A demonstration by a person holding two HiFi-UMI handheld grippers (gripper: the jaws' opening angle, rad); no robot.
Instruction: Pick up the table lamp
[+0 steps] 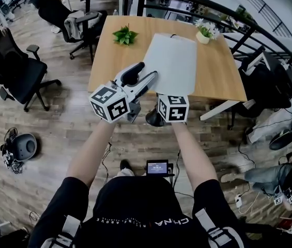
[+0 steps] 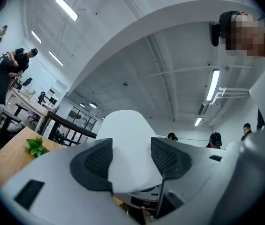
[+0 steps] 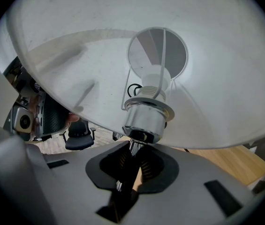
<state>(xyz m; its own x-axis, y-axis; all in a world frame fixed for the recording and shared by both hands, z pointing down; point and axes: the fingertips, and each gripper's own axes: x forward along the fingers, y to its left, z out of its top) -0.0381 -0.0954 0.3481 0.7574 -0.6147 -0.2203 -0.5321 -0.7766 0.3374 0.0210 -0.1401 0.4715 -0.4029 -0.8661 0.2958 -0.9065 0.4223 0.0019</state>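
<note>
White-shaded table lamp (image 1: pixel 170 61) rises ahead of the right claw (image 3: pixel 133 161), clenched on its metal stem (image 3: pixel 131 145) below the chrome socket (image 3: pixel 146 117). Left claw (image 2: pixel 131 150) grasps the shade's edge (image 2: pixel 128 177).

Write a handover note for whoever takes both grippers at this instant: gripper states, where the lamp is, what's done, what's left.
Left gripper: jaws closed on the lower rim of the white shade.
Right gripper: shut on the thin metal stem just under the bulb socket.
Table lamp: held in the air, tilted. Its shade is over the near edge of the wooden table, and its dark base is out past that edge, above the floor.
Done: lamp gripped and clear of the table.
To do: hold both grips steady. No set-down spot is marked.
</note>
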